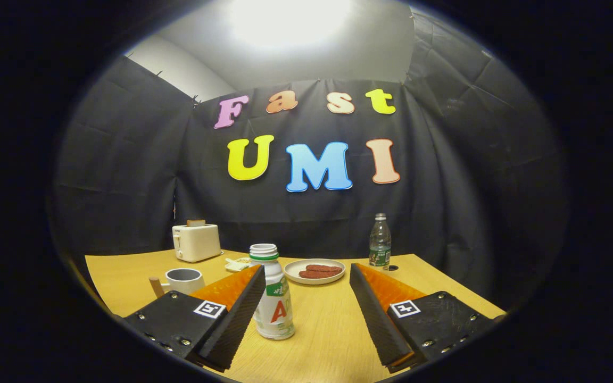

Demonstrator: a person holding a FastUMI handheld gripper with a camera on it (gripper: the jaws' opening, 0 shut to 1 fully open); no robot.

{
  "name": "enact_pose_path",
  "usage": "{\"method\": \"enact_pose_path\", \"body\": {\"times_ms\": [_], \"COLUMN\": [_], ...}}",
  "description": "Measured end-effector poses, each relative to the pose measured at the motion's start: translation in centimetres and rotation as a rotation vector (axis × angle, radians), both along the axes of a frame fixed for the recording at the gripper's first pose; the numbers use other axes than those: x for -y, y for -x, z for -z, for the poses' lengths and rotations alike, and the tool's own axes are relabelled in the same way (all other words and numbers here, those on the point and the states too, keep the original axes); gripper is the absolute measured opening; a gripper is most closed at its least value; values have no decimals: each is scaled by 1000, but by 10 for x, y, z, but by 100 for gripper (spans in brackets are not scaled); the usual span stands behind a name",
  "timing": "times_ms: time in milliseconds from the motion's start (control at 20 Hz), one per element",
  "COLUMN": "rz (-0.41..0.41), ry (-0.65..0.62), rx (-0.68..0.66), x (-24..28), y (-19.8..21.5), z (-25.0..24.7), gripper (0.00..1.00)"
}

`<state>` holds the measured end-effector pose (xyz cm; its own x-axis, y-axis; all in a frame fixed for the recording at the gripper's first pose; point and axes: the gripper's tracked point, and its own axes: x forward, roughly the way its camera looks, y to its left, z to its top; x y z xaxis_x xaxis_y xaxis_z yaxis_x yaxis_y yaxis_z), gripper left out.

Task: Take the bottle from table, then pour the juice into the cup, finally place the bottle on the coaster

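Note:
A small white juice bottle (273,298) with a green neck ring and no cap stands upright on the wooden table (328,330). It sits between my fingers, close against the left finger (242,303); the right finger (370,303) stands well apart from it. My gripper (306,271) is open, low over the table. A grey cup (184,280) with a wooden handle stands to the left, partly hidden behind the left finger. I cannot make out a coaster; a small pale item (237,263) lies behind the bottle.
A cream toaster (196,241) with a slice in it stands at the back left. A plate of sausages (314,271) lies beyond the fingers. A clear water bottle (380,242) stands at the back right by a small dark hole in the tabletop.

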<state>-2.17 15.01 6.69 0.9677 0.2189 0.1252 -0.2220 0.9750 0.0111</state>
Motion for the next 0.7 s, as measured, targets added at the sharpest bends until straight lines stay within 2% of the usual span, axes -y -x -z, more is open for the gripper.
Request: {"method": "enact_pose_path", "body": {"times_ms": [150,350,700], "rz": [-12,-44,-43], "ry": [38,14,-4], "rx": [-22,-80,-153], "x": [-19,-41,-56], "y": [-4,-19,-48], "z": [16,37,55], "gripper": [97,97,97]}}
